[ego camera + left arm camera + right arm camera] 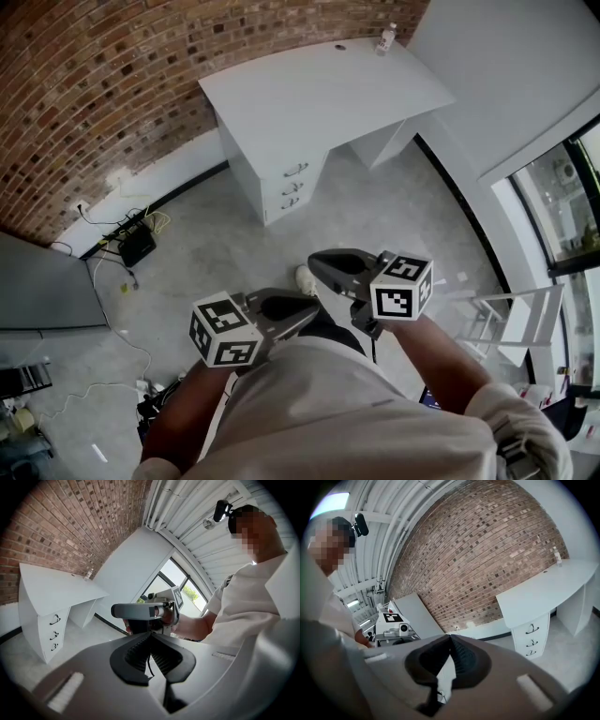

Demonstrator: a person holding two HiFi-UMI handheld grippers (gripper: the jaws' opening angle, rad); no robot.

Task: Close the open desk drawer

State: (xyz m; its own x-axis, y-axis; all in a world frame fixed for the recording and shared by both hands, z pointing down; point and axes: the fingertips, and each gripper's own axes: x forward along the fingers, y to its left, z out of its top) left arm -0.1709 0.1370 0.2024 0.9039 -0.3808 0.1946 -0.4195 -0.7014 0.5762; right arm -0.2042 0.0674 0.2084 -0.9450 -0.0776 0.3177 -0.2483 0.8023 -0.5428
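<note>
A white desk (319,89) stands against the brick wall, far ahead of me. Its drawer unit (292,187) has three handles, and all three fronts look flush from here. The same drawer unit appears at the left in the left gripper view (54,633) and at the right in the right gripper view (529,641). My left gripper (311,307) and right gripper (317,263) are held close to my body, well short of the desk. Each has its jaws together at the tips with nothing between them, the left gripper (151,635) and the right gripper (450,637) alike.
A small bottle (386,39) stands on the desk's far corner. A black box (137,247) with cables lies on the grey floor by the wall. A white step ladder (511,319) stands at the right near the windows. A grey panel (47,291) is at the left.
</note>
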